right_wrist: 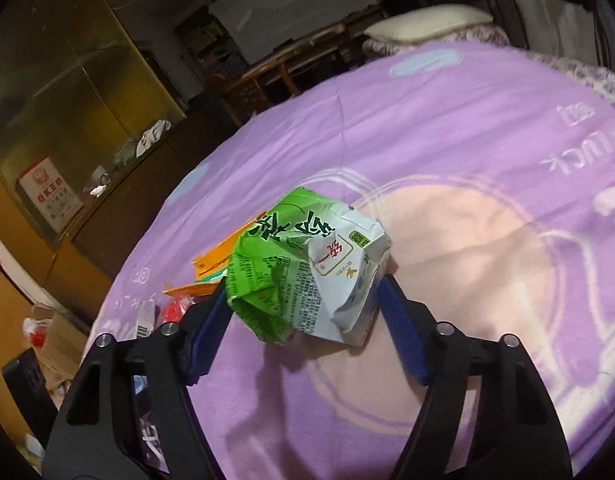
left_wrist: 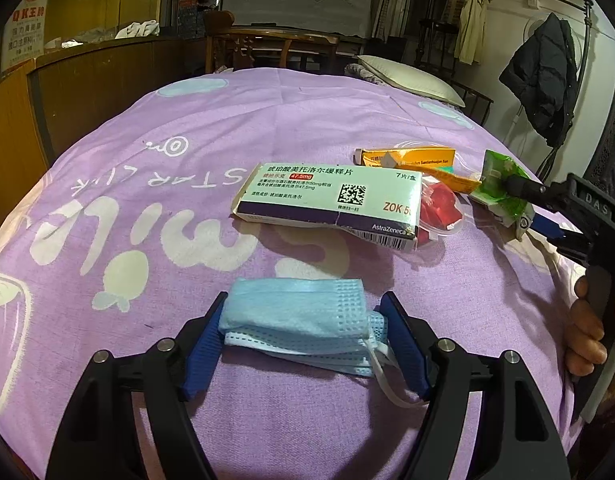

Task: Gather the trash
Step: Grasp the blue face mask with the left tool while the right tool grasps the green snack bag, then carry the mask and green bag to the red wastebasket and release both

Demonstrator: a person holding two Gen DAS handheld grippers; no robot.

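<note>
A folded blue face mask (left_wrist: 303, 320) lies on the purple bedsheet (left_wrist: 187, 208). My left gripper (left_wrist: 305, 322) has its blue pads on both sides of the mask and is shut on it. A crushed green-and-white drink carton (right_wrist: 307, 272) sits between the blue pads of my right gripper (right_wrist: 303, 292), which is shut on it; the carton also shows in the left wrist view (left_wrist: 501, 184). Further trash lies on the sheet: a white medicine box (left_wrist: 331, 204), an orange box (left_wrist: 411, 158) and a clear tray with red pieces (left_wrist: 439, 208).
A pillow (left_wrist: 407, 76) lies at the far end of the bed. A wooden cabinet (left_wrist: 87, 80) stands to the left and a dark jacket (left_wrist: 547, 80) hangs on the right. Cardboard boxes (right_wrist: 55, 336) sit on the floor by the bed.
</note>
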